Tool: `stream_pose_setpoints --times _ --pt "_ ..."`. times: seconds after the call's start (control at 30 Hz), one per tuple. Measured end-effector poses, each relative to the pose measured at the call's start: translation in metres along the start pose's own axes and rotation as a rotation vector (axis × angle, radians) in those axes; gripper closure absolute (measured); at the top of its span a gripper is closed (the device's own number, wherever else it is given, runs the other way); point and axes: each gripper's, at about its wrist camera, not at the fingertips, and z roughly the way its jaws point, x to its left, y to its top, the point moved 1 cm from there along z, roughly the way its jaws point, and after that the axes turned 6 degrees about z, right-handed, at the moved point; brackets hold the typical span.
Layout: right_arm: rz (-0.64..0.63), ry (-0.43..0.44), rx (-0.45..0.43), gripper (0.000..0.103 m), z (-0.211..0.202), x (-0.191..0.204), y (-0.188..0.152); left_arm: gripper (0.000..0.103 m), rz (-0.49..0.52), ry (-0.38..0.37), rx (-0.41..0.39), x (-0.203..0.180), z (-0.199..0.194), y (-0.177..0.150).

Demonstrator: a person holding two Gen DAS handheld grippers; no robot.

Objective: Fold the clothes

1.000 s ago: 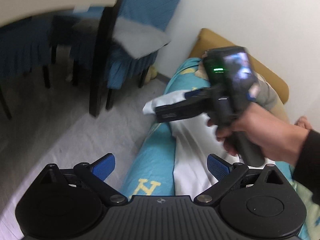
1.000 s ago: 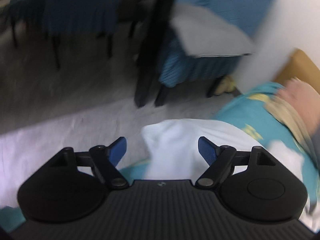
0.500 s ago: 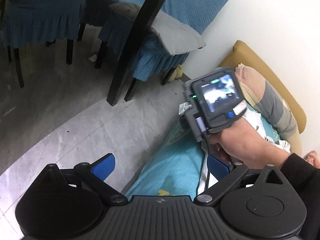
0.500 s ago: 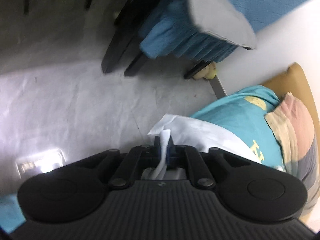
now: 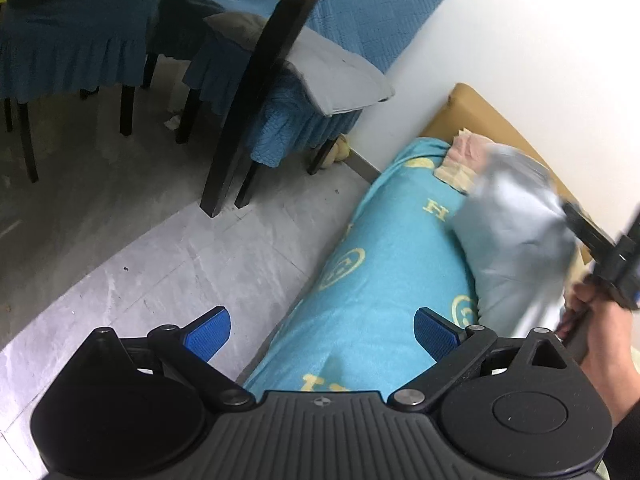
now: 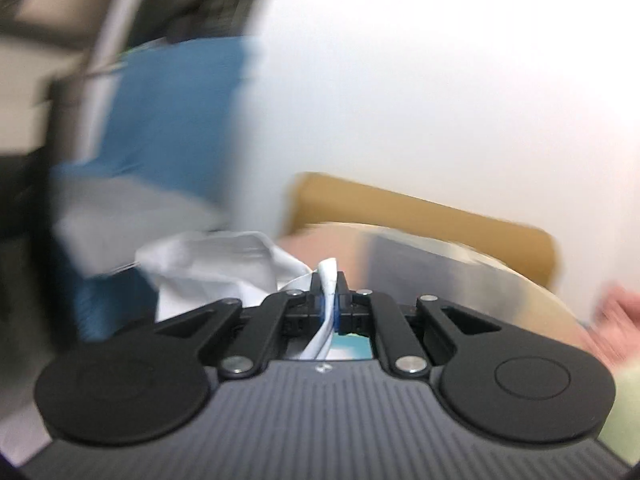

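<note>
Pinching white garment (image 6: 224,264) between right gripper (image 6: 330,292) pads | left gripper (image 5: 322,330) spread wide, empty, above turquoise blanket (image 5: 372,280)

Soft white cloth garment (image 6: 224,264), fleecy turquoise blanket (image 5: 372,292) (matt), smooth grey floor (image 5: 168,264)

- Right wrist view smeared throughout by motion: wall (image 6: 440,80), blue chair cover (image 6: 160,112) and tan headboard (image 6: 420,208) without sharp edges.
- Pinkish blur (image 6: 616,320) at far right edge; identity not determinable.
- White garment (image 6: 224,268) partly hidden behind the right gripper (image 6: 330,292); full extent not visible.
- In left wrist view, same garment (image 5: 516,240) blurred, outline uncertain.
- Right hand (image 5: 600,328) cut off by right edge and partly covered by near gripper body.
- Pillow (image 5: 464,160) mostly hidden behind the garment.
</note>
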Motion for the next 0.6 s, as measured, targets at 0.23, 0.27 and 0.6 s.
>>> stream_pose_setpoints --times 0.23,0.27,0.6 --pt "0.310 -0.154 0.227 0.094 0.040 -0.125 -0.071 0.004 0.133 -0.009 0.024 -0.032 0.008 -0.012" --pt "0.349 -0.145 0.273 0.091 0.046 -0.133 -0.080 0.004 0.162 -0.010 0.033 -0.039 0.011 -0.015" --pt "0.405 0.011 0.351 0.026 0.033 -0.144 -0.078 0.004 0.320 -0.037 0.098 -0.090 0.027 -0.039"
